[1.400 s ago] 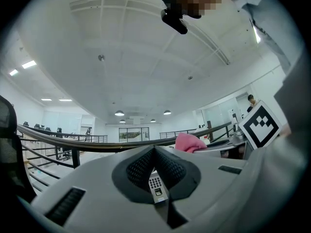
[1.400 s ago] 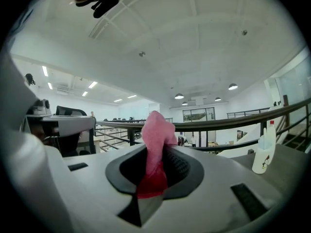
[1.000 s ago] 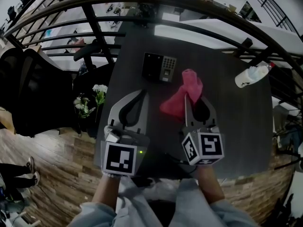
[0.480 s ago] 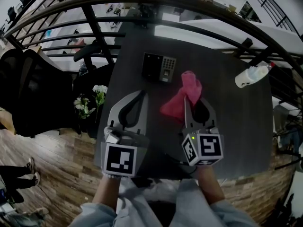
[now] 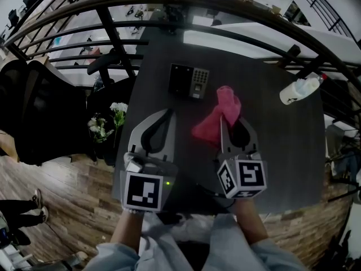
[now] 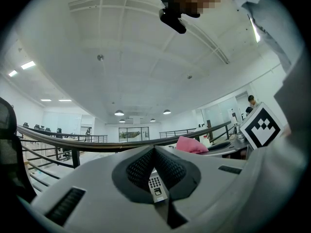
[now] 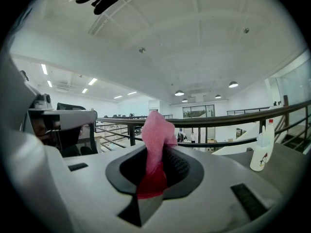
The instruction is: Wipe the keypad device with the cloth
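So: right gripper (image 5: 231, 123) is clamped on the pink cloth (image 5: 217, 114). A bunched end sticks out past the tips and the rest drapes to its left. Left gripper (image 5: 171, 113) has its jaws closed together on nothing, low over the near left of the table (image 5: 282, 162).

Keypad device (image 5: 190, 80) lies flat toward the far side, centre-left. It's just beyond the left gripper's tips and just far-left of the cloth, and neither touches it. Wipe not started, I'd say.

Can't be sure from the head view whether the cloth's lower fold rests on the table or hangs clear.

Next: carry the cloth far-left over the device. Lower until fabric, not jaw tips, meets the face, then stroke across the keys and the dark panel. Device looks light and may slide, so pin its left edge with the left gripper. Bottle (image 5: 299, 90) at far right is well clear.
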`<state>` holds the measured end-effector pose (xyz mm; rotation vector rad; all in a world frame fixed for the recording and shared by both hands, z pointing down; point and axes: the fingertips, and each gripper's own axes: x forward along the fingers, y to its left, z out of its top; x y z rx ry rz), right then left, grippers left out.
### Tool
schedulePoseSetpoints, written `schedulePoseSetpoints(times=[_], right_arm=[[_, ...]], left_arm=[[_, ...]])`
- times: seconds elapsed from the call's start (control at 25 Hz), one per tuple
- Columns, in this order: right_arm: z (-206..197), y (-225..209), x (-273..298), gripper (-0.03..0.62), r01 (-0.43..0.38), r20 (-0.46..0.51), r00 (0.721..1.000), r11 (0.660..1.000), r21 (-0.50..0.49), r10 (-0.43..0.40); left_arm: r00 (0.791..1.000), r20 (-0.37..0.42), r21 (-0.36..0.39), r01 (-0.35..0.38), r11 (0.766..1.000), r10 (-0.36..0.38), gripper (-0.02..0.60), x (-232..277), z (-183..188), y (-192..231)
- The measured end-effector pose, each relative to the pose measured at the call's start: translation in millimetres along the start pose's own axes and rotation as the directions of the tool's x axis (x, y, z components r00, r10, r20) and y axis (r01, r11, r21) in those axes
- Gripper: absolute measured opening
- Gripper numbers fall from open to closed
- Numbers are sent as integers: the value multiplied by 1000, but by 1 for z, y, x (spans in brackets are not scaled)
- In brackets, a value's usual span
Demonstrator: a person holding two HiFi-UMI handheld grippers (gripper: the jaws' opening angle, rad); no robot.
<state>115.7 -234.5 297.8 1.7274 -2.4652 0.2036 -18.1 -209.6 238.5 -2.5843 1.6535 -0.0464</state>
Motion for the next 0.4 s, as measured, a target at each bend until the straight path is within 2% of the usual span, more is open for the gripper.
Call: schedulePoseSetpoints(times=[0.4], right_arm=[[-2,4,0,77,-5,3,1000,1000,-2,5]], left_arm=[[1000,2,-6,17,1000,-17,2,-1,0,-1]])
